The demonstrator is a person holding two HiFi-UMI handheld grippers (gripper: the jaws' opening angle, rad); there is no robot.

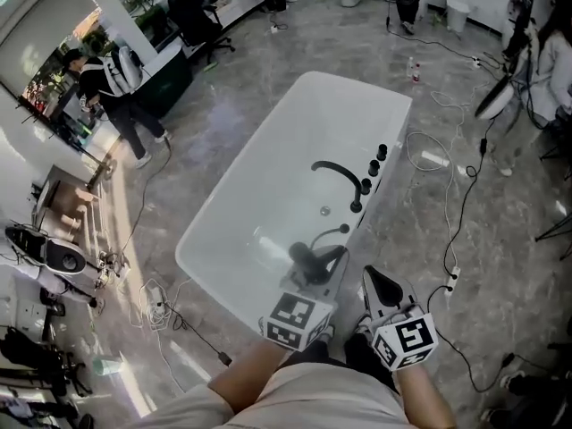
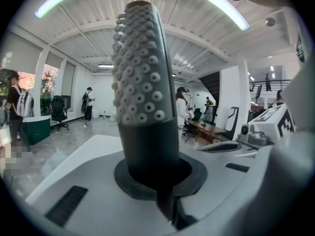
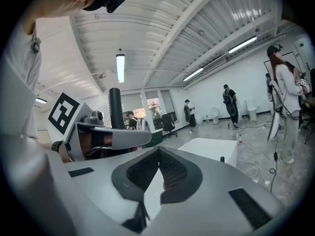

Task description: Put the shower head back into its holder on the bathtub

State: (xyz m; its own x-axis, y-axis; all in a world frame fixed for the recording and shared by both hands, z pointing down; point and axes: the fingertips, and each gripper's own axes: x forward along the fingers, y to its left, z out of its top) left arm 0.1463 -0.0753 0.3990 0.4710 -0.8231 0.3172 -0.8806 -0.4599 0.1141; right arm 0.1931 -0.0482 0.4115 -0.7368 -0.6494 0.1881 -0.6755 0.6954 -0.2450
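The white bathtub (image 1: 268, 177) lies ahead of me, with a black curved faucet (image 1: 338, 172) and black knobs (image 1: 374, 166) on its right rim. My left gripper (image 1: 315, 275) is at the tub's near end, shut on the dark grey shower head (image 1: 308, 259). In the left gripper view the shower head (image 2: 142, 82) stands upright between the jaws of the left gripper (image 2: 157, 173), its white-nozzled face showing. A thin dark hose (image 1: 327, 234) curves inside the tub. My right gripper (image 1: 380, 286) is beside the left one, just off the rim. The right gripper (image 3: 158, 168) is shut, with nothing in it.
Cables (image 1: 465, 195) trail over the grey marble floor to the right of the tub. A small bottle (image 1: 415, 71) stands beyond the far end. People (image 1: 121, 88) stand at the left and far back, near an office chair (image 1: 192, 16).
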